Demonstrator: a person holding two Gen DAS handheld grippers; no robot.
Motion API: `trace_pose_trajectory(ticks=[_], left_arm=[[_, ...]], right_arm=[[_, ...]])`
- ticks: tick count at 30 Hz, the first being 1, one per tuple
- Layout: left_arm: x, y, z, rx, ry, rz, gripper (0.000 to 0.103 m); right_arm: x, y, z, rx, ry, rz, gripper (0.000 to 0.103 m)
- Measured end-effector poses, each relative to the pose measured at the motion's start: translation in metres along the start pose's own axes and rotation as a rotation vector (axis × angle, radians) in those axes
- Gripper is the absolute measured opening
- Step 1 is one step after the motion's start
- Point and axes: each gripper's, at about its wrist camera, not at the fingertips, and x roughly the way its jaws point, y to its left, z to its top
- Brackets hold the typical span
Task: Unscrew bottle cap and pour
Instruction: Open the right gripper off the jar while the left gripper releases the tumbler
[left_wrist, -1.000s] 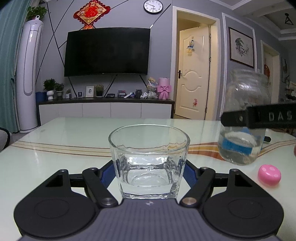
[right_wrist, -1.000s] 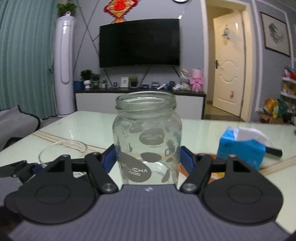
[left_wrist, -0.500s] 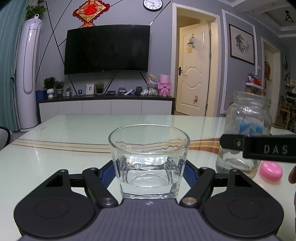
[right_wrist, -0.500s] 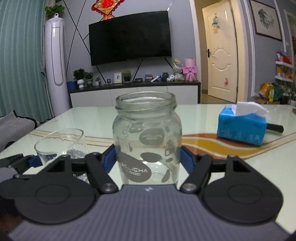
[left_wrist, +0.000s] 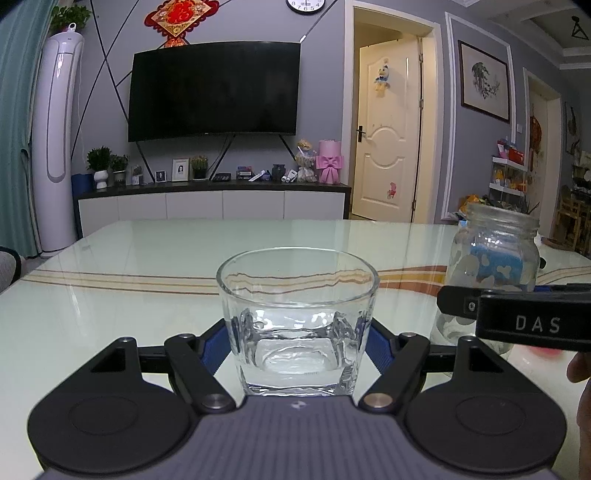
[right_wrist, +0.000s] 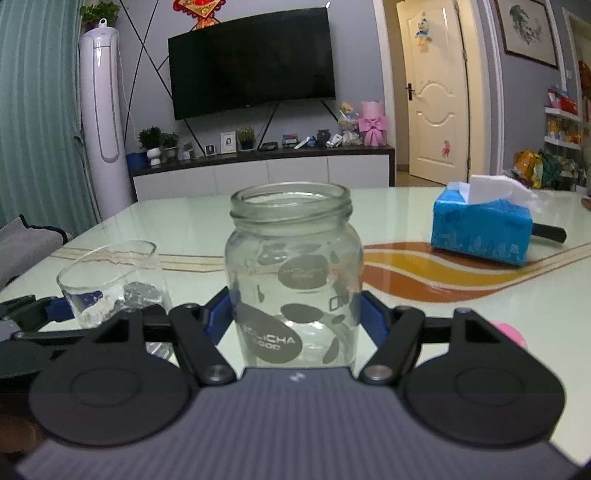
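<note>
While the left wrist cam looks over a pale glossy table (left_wrist: 110, 306), the left gripper (left_wrist: 297, 339) has its blue pads pressed on both sides of a short clear glass (left_wrist: 297, 317), jaws closed to about the glass's width, w/ a little clear liquid in the bottom. Glass stands upright on the table, right in front of the cam. To the right, a clear jar (left_wrist: 493, 266) w/ pale spots stands upright, mouth uncovered; the right gripper (left_wrist: 517, 317), black w/ "DAS" lettering, crosses in front of its lower half, so the jar's base is partly hidden. A blurred pink patch at the right edge, below that gripper, can't be made out. Back of the room: a dark TV (left_wrist: 214, 90) on a grey wall and a white door (left_wrist: 386, 147). Right wrist cam next: the right gripper (right_wrist: 295, 317) grips the jar (right_wrist: 293, 280) around its lower body, blue pads touching the glass both sides, jaws open only as wide as the jar. Jar is upright, rim threads bare, grey oval markings on its wall; whether any liquid is left inside, can't tell. The glass (right_wrist: 110, 280) sits near the jar on its left, w/ the left gripper (right_wrist: 48, 310) at its base. A pink cap (right_wrist: 511, 332) peeks out just right of the gripper linkage, on the table. Farther right, a blue tissue box (right_wrist: 482, 230) lies well apart from the jar.
</note>
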Motion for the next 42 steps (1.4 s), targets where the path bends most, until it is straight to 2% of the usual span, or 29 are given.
trace_pose_trajectory(ticks=[24, 42], left_arm=[[0.009, -0.004, -0.001, -0.001, 0.008, 0.013, 0.077], [0.006, -0.008, -0.002, 0.011, 0.018, 0.022, 0.078]], right_arm=[[0.000, 0.006, -0.013, -0.036, -0.037, -0.013, 0.071], [-0.001, 0.004, -0.014, -0.036, -0.034, -0.013, 0.072]])
